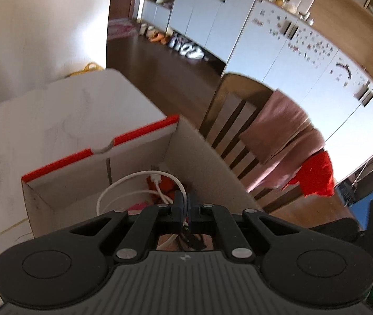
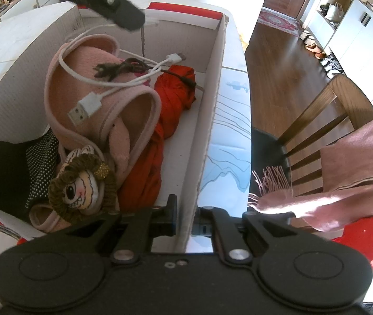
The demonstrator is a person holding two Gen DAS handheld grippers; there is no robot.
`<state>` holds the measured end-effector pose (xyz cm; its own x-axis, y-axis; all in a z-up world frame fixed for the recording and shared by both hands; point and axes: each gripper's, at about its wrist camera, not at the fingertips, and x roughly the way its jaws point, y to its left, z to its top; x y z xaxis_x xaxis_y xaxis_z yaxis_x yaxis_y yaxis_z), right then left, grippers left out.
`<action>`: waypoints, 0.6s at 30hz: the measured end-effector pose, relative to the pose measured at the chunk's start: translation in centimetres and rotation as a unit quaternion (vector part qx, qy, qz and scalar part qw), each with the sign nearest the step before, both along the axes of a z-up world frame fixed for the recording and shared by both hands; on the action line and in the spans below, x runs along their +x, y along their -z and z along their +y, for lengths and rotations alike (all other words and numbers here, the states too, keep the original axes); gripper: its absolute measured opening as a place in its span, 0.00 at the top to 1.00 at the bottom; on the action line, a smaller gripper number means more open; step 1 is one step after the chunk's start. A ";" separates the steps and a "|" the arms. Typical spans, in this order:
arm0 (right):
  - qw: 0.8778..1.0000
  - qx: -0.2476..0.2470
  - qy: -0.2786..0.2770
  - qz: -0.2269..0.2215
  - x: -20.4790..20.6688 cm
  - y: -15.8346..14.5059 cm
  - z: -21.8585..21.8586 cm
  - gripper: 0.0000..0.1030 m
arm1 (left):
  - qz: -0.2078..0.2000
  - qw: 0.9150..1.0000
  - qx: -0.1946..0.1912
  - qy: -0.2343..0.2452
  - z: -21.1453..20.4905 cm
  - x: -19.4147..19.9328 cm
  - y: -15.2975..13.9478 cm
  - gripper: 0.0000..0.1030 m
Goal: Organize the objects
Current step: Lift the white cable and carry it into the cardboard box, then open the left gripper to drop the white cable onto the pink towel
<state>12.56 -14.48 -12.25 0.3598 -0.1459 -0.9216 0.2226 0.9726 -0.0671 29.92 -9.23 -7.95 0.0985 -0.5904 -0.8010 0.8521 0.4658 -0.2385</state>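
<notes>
White marble-pattern counter [image 1: 55,120] carries an open cardboard box [image 2: 214,120] with a red-trimmed rim; a wooden chair [image 2: 325,120] stands just beside the counter, draped with a pink fringed scarf [image 2: 349,173] and a red cloth [image 1: 317,176]. Inside the box, largest first: pink slippers [image 2: 100,110] piled at centre, a twisted red garment [image 2: 160,136] along their right side, a black dotted fabric piece [image 2: 21,168] in the near left corner, a plush doll head with brown yarn hair [image 2: 81,186] against the near wall, a white USB cable [image 2: 86,105] looped over the slippers, and a thin black cord [image 2: 123,68] crossing it. Right claw [image 2: 186,218] is clamped on the box's right wall near its near corner, one finger inside, one outside. Left claw [image 1: 185,204] hangs over the box interior, pinched closed on a strand of the white cable; in the right wrist view it shows above the far wall.
</notes>
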 end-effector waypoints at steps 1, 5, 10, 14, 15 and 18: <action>1.000 0.000 0.000 0.000 0.0 0.0 0.0 0.94 | 0.003 1.000 0.005 0.003 -0.1 0.1 0.3 0.98; 1.000 0.002 0.001 -0.001 0.0 0.1 0.0 0.94 | 0.007 1.000 0.024 0.004 -0.5 0.3 1.2 0.98; 1.000 0.003 0.001 -0.001 -0.2 0.1 -0.1 0.94 | 0.010 0.999 0.038 -0.001 -0.5 0.6 2.2 0.93; 1.000 0.003 0.001 -0.001 -0.2 0.1 -0.1 0.94 | 0.013 0.999 0.043 -0.007 -0.4 0.8 2.3 0.83; 1.000 0.003 0.001 -0.001 -0.2 0.1 -0.1 0.93 | 0.014 0.999 0.042 -0.007 -0.4 0.8 2.3 0.83; 1.000 0.003 0.001 0.000 -0.2 0.2 -0.1 0.93 | 0.015 0.999 0.039 -0.009 0.0 0.7 2.1 0.82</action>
<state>12.33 -14.60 -12.40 0.3602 -0.1414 -0.9221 0.2237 0.9727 -0.0618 30.65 -9.25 -10.08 0.0846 -0.5243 -0.8473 0.8364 0.4996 -0.2256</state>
